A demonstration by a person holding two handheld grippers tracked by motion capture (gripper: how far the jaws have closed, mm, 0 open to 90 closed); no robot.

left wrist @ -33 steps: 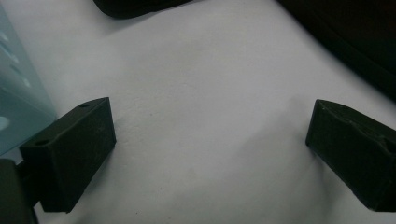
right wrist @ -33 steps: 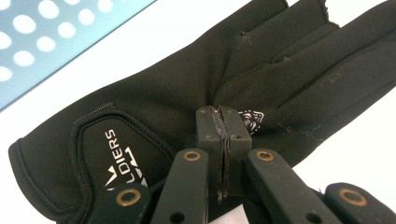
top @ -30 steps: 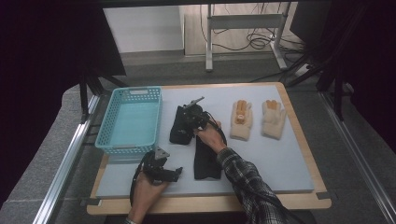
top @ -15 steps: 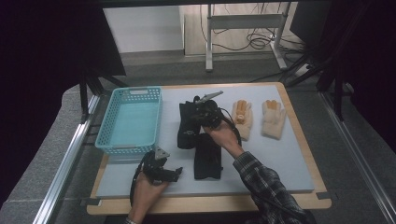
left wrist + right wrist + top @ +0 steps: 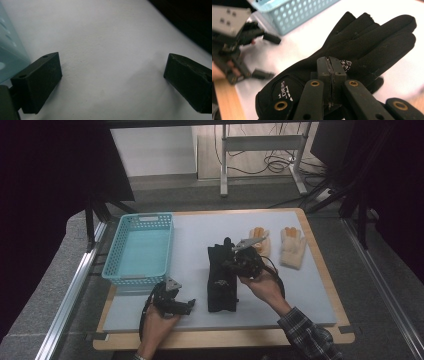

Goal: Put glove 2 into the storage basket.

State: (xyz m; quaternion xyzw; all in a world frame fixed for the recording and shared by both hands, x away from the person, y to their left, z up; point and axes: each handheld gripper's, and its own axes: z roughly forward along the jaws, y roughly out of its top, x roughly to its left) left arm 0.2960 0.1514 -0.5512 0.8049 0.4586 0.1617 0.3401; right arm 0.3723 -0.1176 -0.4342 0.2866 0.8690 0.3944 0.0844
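Note:
Two black gloves lie end to end in the middle of the pale mat: one farther away, one nearer. My right gripper hovers just right of them, pointing left. Its jaws are pressed together on the palm of the far black glove, right gripper. A bit of the other glove peeks out beneath. My left gripper rests low at the front left. Its jaws stand wide open over bare mat, left gripper.
A light blue mesh basket stands at the left of the mat; its corner lies close by my left jaw. Two cream gloves lie at the back right, one palm-up with orange dots, one plain. A wooden rim edges the table.
My right gripper has travelled right and upward, and the far black glove has shifted right with it, now in line with the near one. The left gripper has stayed put.

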